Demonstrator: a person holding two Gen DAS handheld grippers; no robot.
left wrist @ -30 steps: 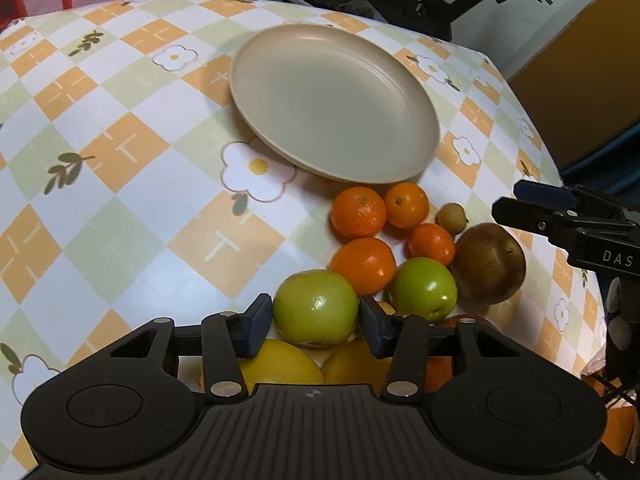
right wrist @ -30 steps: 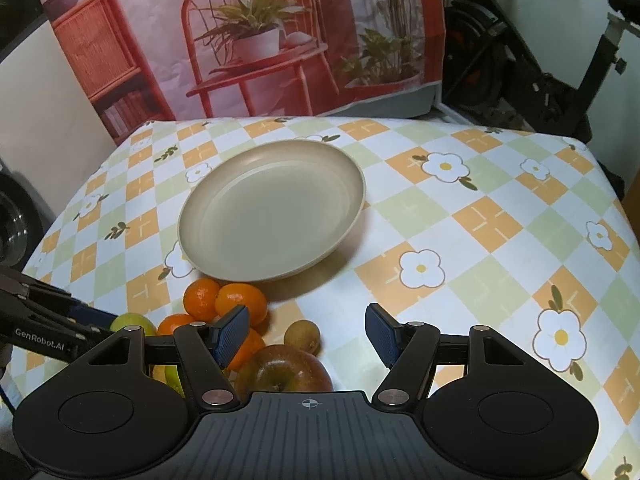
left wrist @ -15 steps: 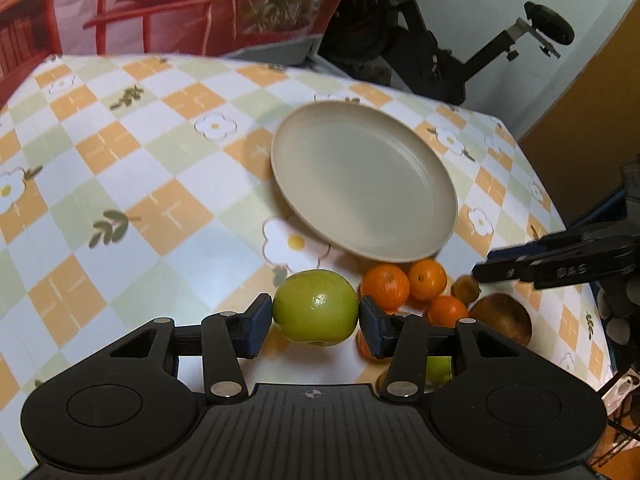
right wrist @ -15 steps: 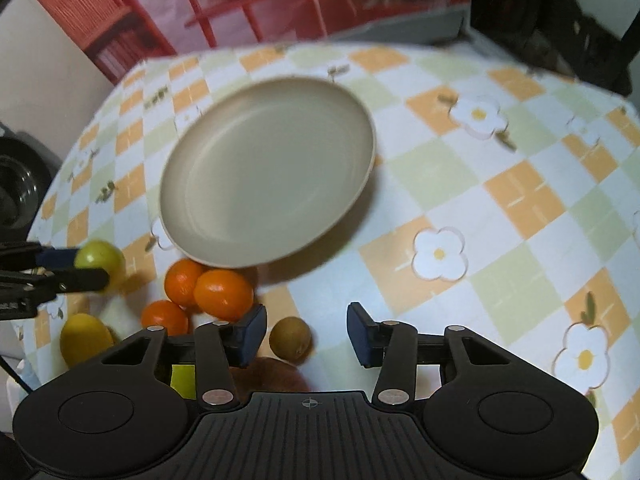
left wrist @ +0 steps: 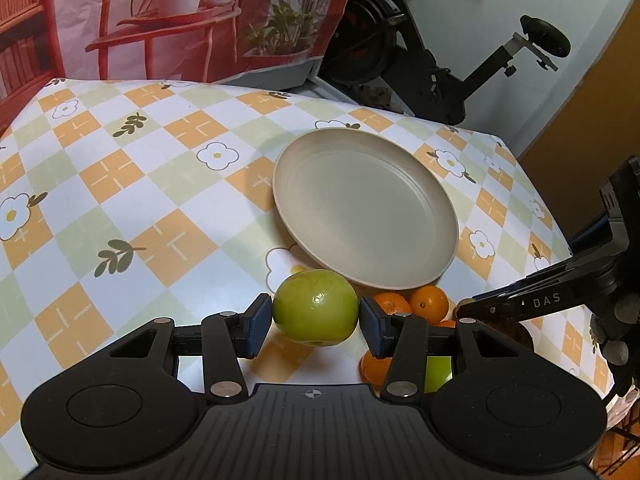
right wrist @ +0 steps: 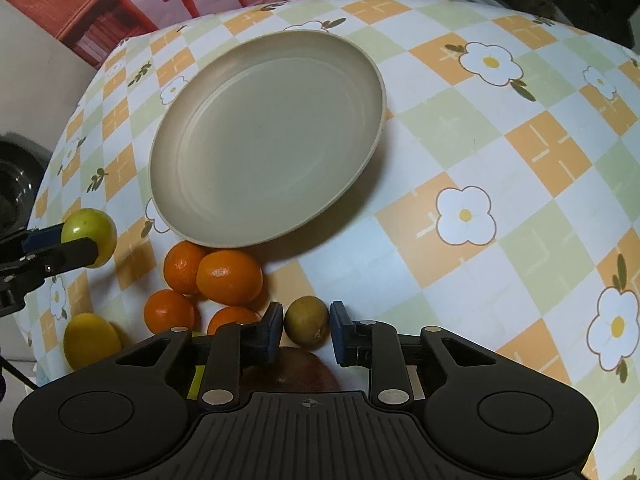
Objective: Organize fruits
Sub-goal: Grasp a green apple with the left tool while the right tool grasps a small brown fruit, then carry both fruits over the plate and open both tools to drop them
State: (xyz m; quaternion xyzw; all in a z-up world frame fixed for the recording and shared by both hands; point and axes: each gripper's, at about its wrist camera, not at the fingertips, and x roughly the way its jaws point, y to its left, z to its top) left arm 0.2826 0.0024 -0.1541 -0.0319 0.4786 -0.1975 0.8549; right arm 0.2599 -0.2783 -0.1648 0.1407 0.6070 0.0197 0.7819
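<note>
My left gripper (left wrist: 315, 322) is shut on a green apple (left wrist: 316, 307) and holds it above the checked tablecloth, just short of the beige plate (left wrist: 360, 208), which holds nothing. The right wrist view shows that apple (right wrist: 90, 236) at the far left. My right gripper (right wrist: 306, 330) points steeply down and is shut on a small brown-green kiwi (right wrist: 307, 322), both pads against its sides. The kiwi lies on the cloth below the plate (right wrist: 264, 136). Several oranges (right wrist: 229, 278) lie to the kiwi's left.
A yellow lemon (right wrist: 91, 340) lies near the table's left edge. A brown round fruit (right wrist: 296, 372) sits under my right gripper's body. A second green apple (left wrist: 438, 372) shows behind the left gripper's finger. An exercise bike (left wrist: 460, 64) stands beyond the table.
The left gripper has lifted the green apple out of the fruit pile and tilted up toward the plate. The right gripper dropped over the kiwi and its jaws closed onto it.
</note>
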